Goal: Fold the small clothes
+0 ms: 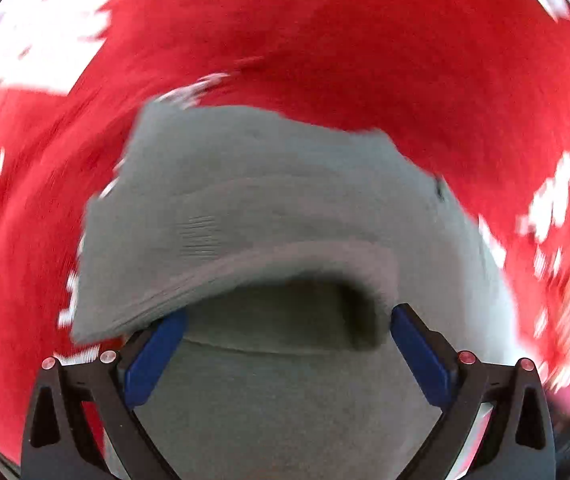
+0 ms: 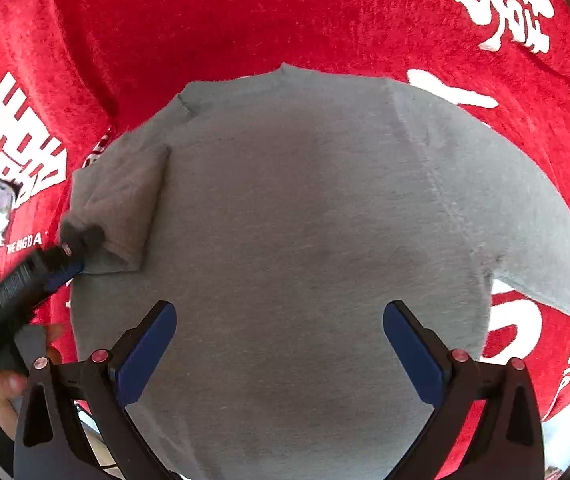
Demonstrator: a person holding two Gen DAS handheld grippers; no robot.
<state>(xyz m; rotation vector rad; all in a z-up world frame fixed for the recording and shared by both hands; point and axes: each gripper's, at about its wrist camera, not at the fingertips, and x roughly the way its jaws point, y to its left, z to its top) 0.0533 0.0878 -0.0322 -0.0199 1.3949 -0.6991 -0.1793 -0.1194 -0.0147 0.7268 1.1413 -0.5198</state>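
grey tee (image 2: 293, 220) on red cloth (image 2: 245, 12) w/ "the big da", left claw (image 1: 287, 344) & right claw (image 2: 279, 344) apart

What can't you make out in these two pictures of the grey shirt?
- Left wrist view: motion blur smears the red cloth and its white print.
- Left wrist view: the folded sleeve hides one pad tip.
- Right wrist view: the shirt hem is cut off below; the left tongs are blurred.

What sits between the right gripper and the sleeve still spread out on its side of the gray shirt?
Nothing visible. The right gripper, jaws open, hangs over the gray shirt; only flat fabric lies between it and the spread sleeve. The left gripper is at the opposite, folded sleeve.
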